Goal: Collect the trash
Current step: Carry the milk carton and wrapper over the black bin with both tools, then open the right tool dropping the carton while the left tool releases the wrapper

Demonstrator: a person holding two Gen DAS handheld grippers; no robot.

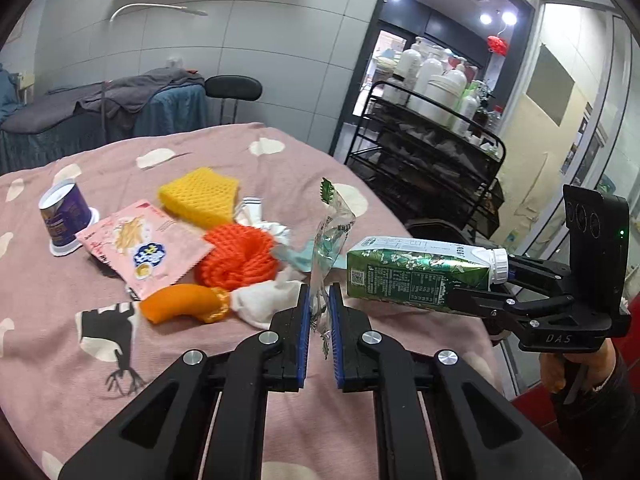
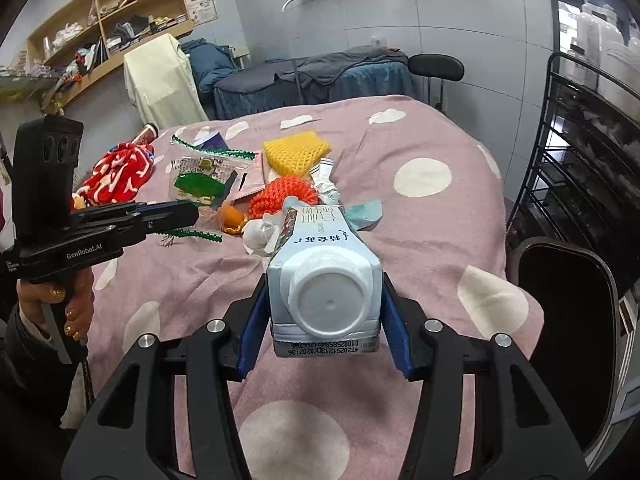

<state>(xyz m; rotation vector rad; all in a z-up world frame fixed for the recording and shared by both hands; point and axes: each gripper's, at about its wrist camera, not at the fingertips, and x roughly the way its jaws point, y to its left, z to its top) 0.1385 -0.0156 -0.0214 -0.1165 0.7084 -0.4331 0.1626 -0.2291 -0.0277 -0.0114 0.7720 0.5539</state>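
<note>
**Both grippers loaded with trash above the bed**

Green carton point(image 1: 416, 276) is held off the pink blanket point(image 1: 60, 300), clamped at its cap end by the right gripper point(image 2: 324, 312); stiff, probably light, sides may dent. Left gripper point(image 1: 319, 320) pinches a clear wrapper point(image 1: 332, 236): flimsy, slippery. Black bin point(image 2: 560, 320) sits just beside the bed.

The trash pile lies on the bed point(image 1: 248, 420); taking the net ball point(image 1: 238, 256) as landmark, the foam pad point(image 1: 200, 196) lies behind it; the snack packet point(image 1: 146, 248) lies left of it, the cup point(image 1: 64, 214) farther left; the peel point(image 1: 182, 303) lies before it; the carton point(image 1: 416, 276) is held well right of it; the bin point(image 2: 568, 332) stands beside the bed, farther right.
</note>
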